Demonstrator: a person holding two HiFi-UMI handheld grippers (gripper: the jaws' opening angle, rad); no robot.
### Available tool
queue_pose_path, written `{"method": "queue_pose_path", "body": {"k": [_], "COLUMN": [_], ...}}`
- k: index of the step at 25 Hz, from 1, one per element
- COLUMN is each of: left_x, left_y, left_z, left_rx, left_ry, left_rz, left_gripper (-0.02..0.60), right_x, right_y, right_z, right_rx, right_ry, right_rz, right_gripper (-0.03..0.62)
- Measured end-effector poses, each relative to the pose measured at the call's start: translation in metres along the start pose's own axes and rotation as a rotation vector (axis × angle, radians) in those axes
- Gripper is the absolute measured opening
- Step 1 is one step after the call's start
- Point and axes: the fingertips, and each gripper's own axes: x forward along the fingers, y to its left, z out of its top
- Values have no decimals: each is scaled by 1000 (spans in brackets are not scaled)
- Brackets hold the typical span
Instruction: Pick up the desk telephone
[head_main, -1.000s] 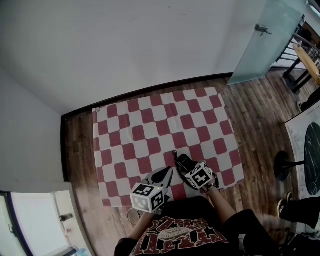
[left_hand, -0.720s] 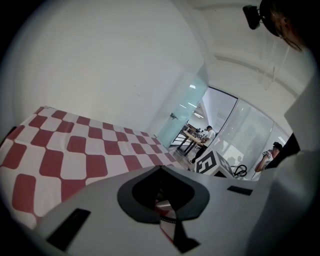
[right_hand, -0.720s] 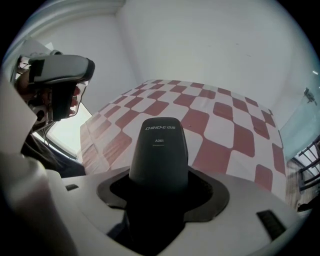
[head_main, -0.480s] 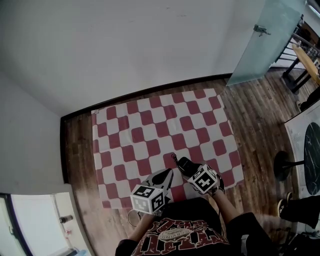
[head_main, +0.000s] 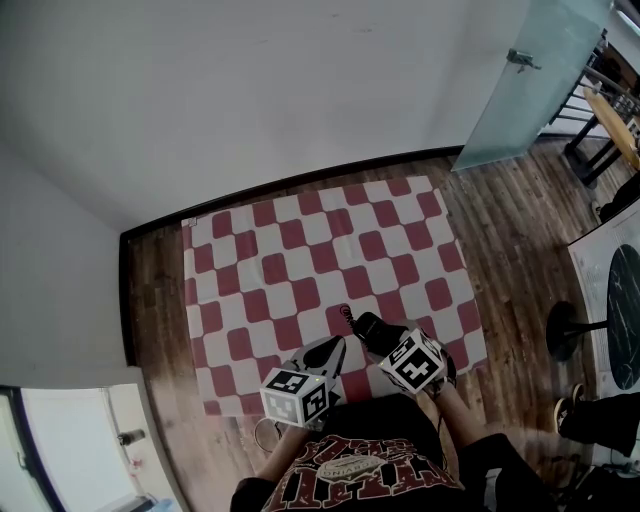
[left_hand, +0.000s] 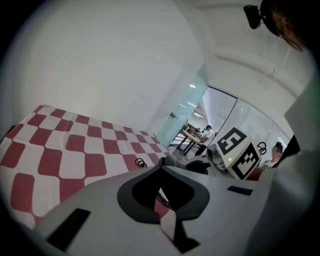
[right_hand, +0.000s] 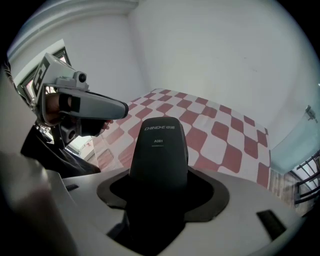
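The black desk telephone (right_hand: 159, 145), printed CHINO-E A061, stands up between the jaws of my right gripper (right_hand: 160, 192), which is shut on it. In the head view the telephone (head_main: 368, 326) hangs over the near edge of the red-and-white checked cloth (head_main: 300, 260), just ahead of my right gripper (head_main: 390, 345). Its coiled cord (head_main: 347, 313) trails onto the cloth. My left gripper (head_main: 335, 346) hovers close to the left of the telephone, jaws together and empty. In the left gripper view the cord (left_hand: 141, 162) lies on the cloth beyond my left gripper (left_hand: 161, 171).
The cloth lies on a wooden floor against a white wall. A frosted glass panel (head_main: 530, 80) stands at the back right. At the right edge are a dark round table (head_main: 625, 320), a stand base (head_main: 563, 330) and someone's shoe (head_main: 566, 410).
My right gripper has drawn the telephone a little to the right and nearer to the person. The left gripper has stayed where it was.
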Motion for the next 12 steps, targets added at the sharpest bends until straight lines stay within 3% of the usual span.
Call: {"method": "queue_pose_path", "body": {"k": [12], "left_x": [0], "left_y": [1], "left_z": [-2], "left_rx": [-7], "left_ry": [0], "left_rz": [4], "left_gripper": [8], "right_x": [-29], "right_y": [14], "right_z": [16], "right_rx": [-49], "right_ry": [-5], "right_rz": [7], "right_gripper": [287]}}
